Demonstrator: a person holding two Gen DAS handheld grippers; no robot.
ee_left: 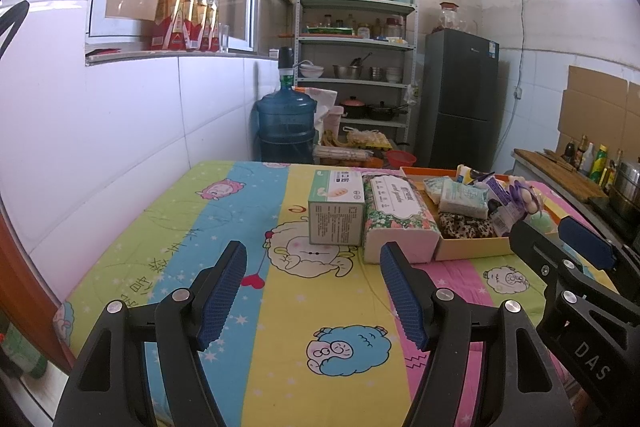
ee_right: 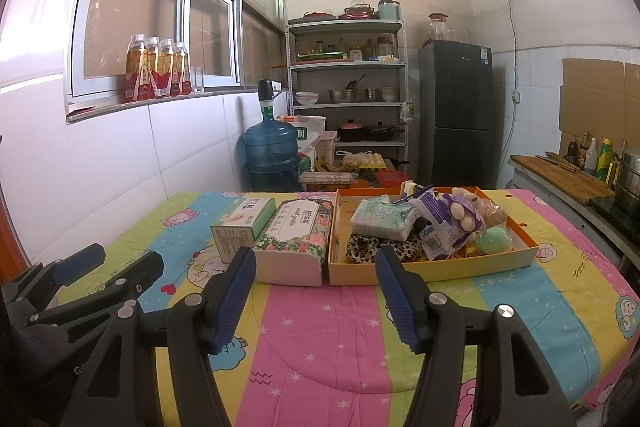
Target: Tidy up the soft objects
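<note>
Both claws spread, empty. Tray (ee_right: 432, 269) straight ahead of right claw (ee_right: 316, 295); left claw (ee_left: 312, 291) faces tissue pack (ee_left: 400, 219).

Each gripper (ee_left: 312, 291) is black plastic with ribbed blue pads (ee_left: 224, 293), silver round screws (ee_left: 179, 293) and white "DAS" lettering (ee_left: 592, 361).

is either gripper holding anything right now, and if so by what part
Nothing is held. The left gripper and the right gripper are both open over the quilt, short of the tissue pack and the orange tray.
</note>
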